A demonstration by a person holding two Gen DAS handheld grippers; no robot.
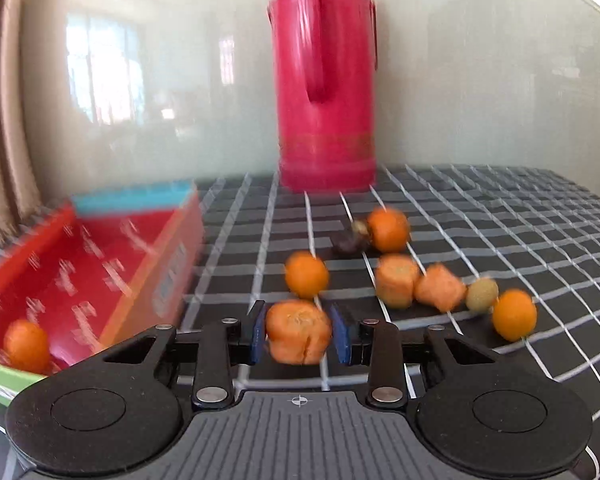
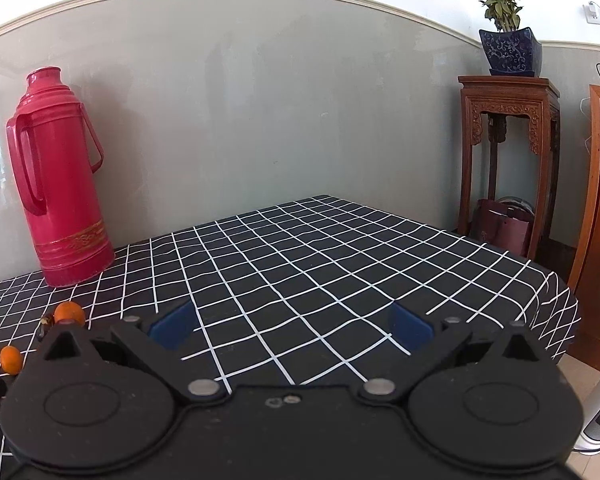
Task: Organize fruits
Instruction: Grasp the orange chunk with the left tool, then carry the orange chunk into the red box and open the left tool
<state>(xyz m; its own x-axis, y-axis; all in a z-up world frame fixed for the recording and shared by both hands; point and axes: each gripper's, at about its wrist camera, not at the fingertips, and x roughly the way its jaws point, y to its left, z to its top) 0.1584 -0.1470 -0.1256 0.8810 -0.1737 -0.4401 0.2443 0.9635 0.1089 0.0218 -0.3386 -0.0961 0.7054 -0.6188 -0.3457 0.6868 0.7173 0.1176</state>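
In the left wrist view my left gripper [image 1: 299,332] is shut on an orange fruit piece [image 1: 299,334], its blue pads against both sides. The view is motion-blurred. Several orange fruits lie on the checked cloth beyond: a round one [image 1: 307,275], one farther back [image 1: 389,229] beside a dark fruit [image 1: 350,243], two chunky pieces [image 1: 397,280] [image 1: 439,287], a greenish one [image 1: 481,294] and a round one [image 1: 514,314]. A red box [image 1: 88,276] at left holds one orange fruit [image 1: 26,346]. My right gripper [image 2: 292,326] is open and empty over bare cloth.
A tall red thermos [image 1: 324,80] stands at the back by the wall; it also shows in the right wrist view [image 2: 60,184]. In that view two oranges [image 2: 70,313] [image 2: 11,359] lie at far left, and a wooden plant stand [image 2: 508,160] is beyond the table's right edge.
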